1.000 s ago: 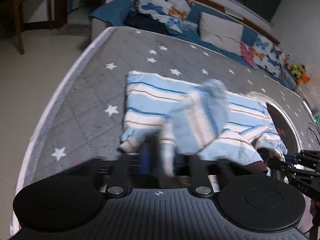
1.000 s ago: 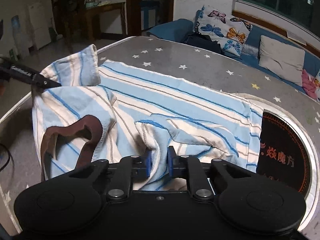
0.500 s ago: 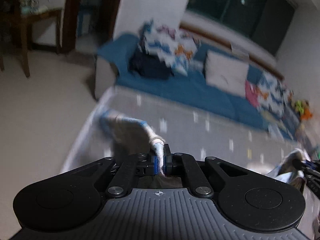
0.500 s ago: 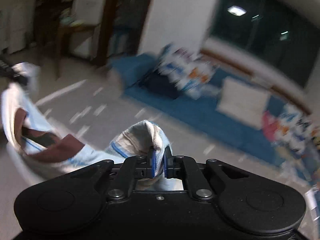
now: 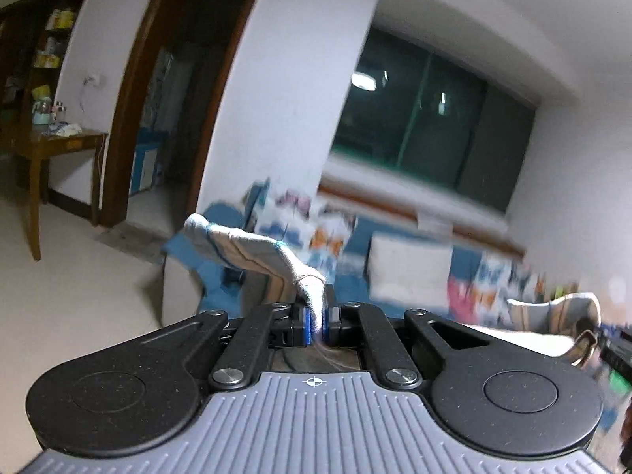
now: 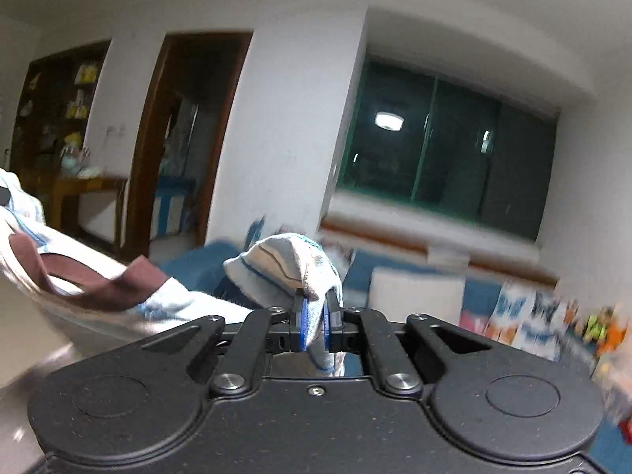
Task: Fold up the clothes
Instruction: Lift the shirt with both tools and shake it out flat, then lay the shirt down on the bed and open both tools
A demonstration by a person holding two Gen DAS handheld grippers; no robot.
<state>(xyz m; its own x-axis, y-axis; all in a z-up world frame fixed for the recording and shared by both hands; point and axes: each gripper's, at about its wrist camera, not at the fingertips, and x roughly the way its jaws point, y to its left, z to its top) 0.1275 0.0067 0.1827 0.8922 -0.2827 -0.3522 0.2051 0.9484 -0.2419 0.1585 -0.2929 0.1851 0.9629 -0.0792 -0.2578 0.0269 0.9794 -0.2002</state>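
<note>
At 9 o'clock, only the right view shows the striped garment's (image 6: 284, 272) brown collar (image 6: 98, 288); left tool (image 5: 315, 322) and right tool (image 6: 315, 328) each pinch cloth before a dark window (image 6: 446, 154).

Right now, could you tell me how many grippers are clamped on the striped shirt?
2. The left gripper pinches one bunched corner of the striped shirt; the right gripper pinches another. The cloth hanging below both is hidden.

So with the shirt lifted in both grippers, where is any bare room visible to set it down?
Little shows: both cameras point at the wall and window. Bare floor lies between the wooden table and sofa. The sofa is crowded with cushions. The striped shirt hangs pinched; the mattress is out of view.
</note>
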